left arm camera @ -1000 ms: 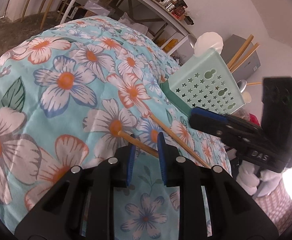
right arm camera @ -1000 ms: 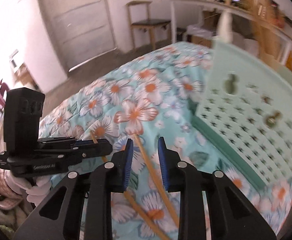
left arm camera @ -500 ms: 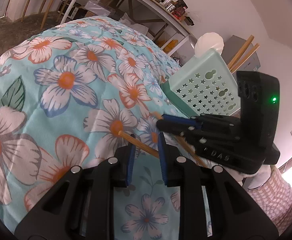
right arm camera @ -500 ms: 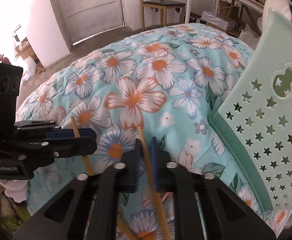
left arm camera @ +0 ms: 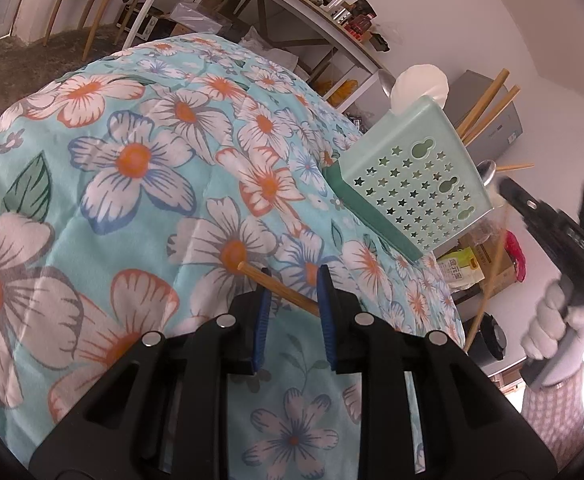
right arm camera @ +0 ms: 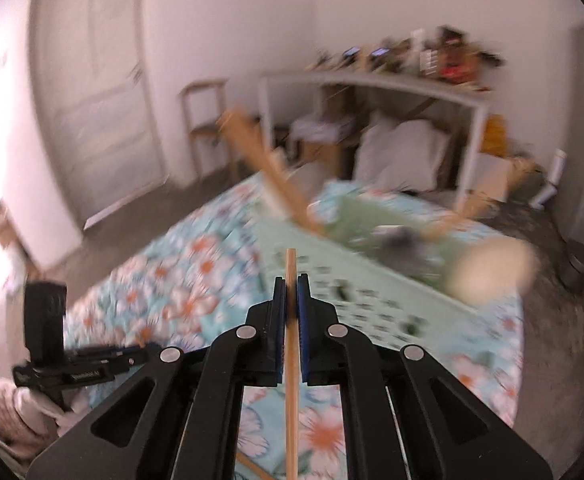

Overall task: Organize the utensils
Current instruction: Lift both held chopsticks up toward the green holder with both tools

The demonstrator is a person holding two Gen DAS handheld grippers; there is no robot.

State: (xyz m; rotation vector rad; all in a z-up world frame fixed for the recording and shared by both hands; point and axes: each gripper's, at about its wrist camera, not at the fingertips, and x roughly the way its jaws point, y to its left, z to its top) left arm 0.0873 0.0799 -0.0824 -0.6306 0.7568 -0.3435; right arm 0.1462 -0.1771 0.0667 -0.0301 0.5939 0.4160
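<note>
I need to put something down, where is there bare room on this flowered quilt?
Free: the wide stretch of quilt left of the green basket. Crowded: the near edge, where a chopstick lies between the left gripper fingers.

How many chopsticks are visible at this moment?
5. One chopstick lies on the quilt between the left gripper's fingers, one is clamped in the right gripper, and three stick out of the green holder. More may be hidden inside.
</note>
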